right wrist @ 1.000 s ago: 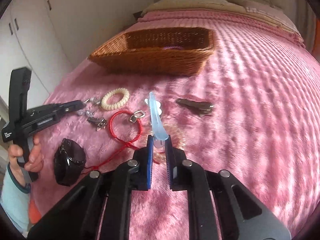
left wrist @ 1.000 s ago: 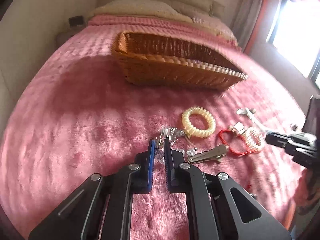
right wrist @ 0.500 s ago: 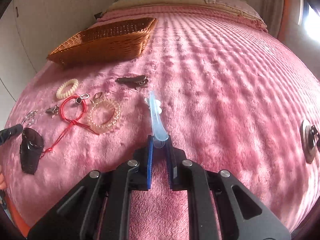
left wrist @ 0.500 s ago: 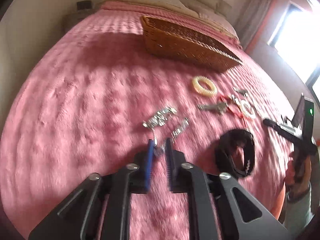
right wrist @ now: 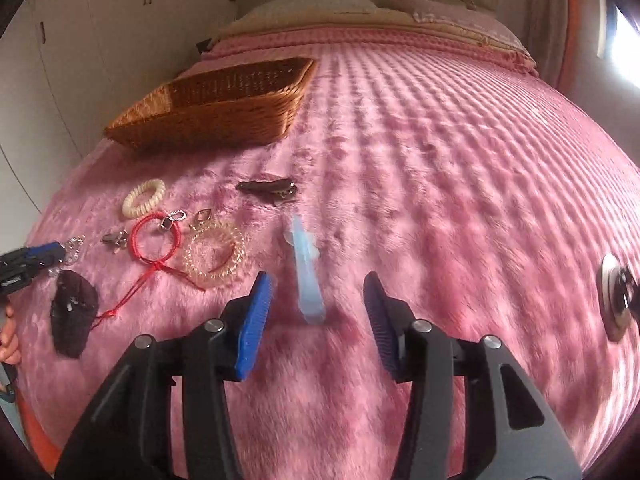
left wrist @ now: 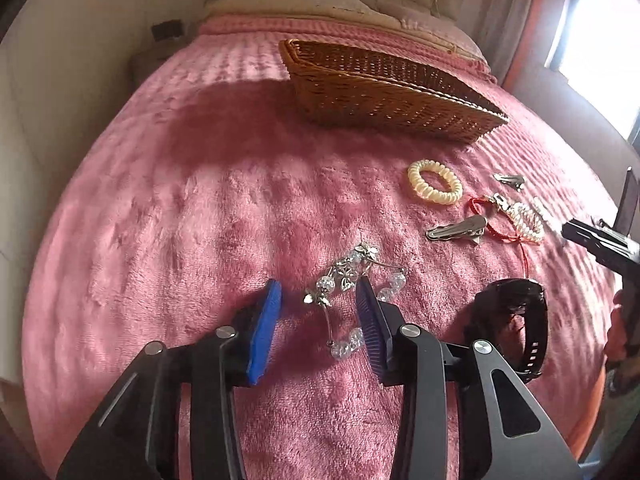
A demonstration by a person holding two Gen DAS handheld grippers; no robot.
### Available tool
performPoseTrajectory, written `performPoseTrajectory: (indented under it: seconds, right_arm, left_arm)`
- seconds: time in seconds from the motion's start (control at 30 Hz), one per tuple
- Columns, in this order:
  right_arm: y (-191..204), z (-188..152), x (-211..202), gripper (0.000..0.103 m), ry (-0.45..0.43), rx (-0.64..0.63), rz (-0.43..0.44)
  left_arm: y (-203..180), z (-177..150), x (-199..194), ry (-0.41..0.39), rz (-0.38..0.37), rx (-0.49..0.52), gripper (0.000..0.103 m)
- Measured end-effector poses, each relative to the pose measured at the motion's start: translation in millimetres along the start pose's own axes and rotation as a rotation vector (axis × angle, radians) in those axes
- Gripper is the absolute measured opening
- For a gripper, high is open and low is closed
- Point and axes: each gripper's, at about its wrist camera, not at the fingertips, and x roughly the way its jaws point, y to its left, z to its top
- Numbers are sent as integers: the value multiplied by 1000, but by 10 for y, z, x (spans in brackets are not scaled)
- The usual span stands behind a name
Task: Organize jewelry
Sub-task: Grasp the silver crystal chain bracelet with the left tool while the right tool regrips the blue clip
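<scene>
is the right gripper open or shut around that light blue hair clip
Open. The right gripper has its jaws spread wide, and the light blue hair clip lies on the pink blanket between them, touching neither.

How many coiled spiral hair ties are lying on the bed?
2: a cream spiral hair tie lies nearest the wicker basket; a clear golden spiral hair tie overlaps the red string bracelet.

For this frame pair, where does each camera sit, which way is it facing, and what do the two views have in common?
Left wrist: on the left gripper, looking along its open fingers across the pink bed at the crystal bracelet; the right gripper shows at the edge.
Right wrist: on the right gripper, open, facing the headboard over the pale blue hair clip; the left gripper shows at far left.
Shared: wicker basket, cream spiral hair tie, red cord bracelet.
</scene>
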Motion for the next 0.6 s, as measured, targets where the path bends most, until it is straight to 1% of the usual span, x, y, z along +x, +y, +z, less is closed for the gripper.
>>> performPoseTrajectory:
  seconds: [0.07,0.1,0.13,0.17,0.2,0.3,0.33,0.4,0.5,0.6]
  right_arm:
    - [33,6,116,35,27,-10,-21]
    - [65,3,129,34,22,-21,-44]
    - [84,3,116,24,15,-32,-52]
    - [100,0,106,11,14,-38,-50]
    - [102,-10,91,11,12,-38,-43]
    - [87,-36,59,11,4,-24,-22]
    - [70,-38,23,11,-3,-8,7]
    - [54,-23,-42,11,-14,16,40]
    - [85,38,-162,11,-46,17,60]
    - [154,125,-308,11,-83,11,81]
  left_arm:
    - [-73,-14,7,0,38,29,36]
    - [-120,-10,17,1,60,49,36]
    - [-158,-11,28,1,78,66,36]
    - [-177,-17,31,-1,91,77,25]
    - [-218,-24,41,-1,108,100,13]
    - [-278,-41,26,-15,131,129,12]
    - [-290,-50,-16,-33,120,132,12]
    - [-294,-48,-89,-58,91,127,12]
    - [-278,2,-269,-114,25,110,12]
    - [-263,108,-488,-173,-64,100,12]
